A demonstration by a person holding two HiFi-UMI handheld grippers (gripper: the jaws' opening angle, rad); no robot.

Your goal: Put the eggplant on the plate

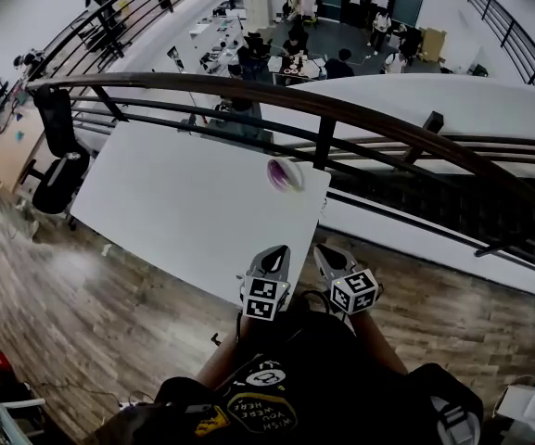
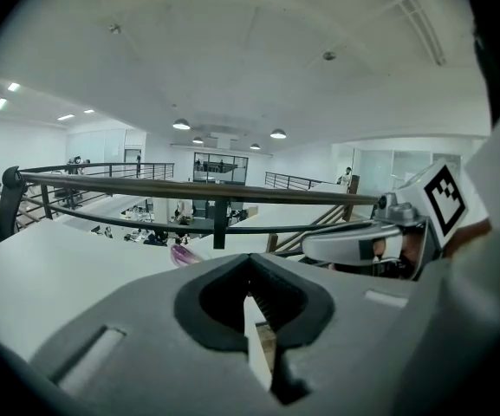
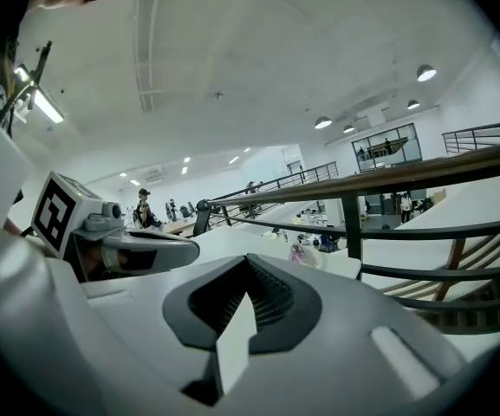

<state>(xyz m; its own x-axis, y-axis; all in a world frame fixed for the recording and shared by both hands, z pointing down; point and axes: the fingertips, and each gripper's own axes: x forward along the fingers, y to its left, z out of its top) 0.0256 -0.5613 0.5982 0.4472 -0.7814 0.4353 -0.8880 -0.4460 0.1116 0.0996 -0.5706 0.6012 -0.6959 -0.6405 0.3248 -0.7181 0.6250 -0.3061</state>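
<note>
A purple eggplant (image 1: 284,174) lies on a pale plate (image 1: 297,169) at the far right corner of the white table (image 1: 174,211). It shows small in the left gripper view as the eggplant (image 2: 183,254) and in the right gripper view as the eggplant (image 3: 299,253), with the plate (image 3: 317,260) under it. My left gripper (image 1: 273,253) and right gripper (image 1: 324,251) are held side by side close to my chest, at the table's near edge and well short of the eggplant. Both are shut with nothing between their jaws. The left gripper (image 2: 250,276) sees the right gripper (image 2: 353,245) beside it.
A dark handrail (image 1: 341,109) with lower bars runs just behind the table, with an open drop to an office floor beyond. A black chair (image 1: 58,146) stands at the table's left end. Wooden flooring (image 1: 109,323) surrounds me.
</note>
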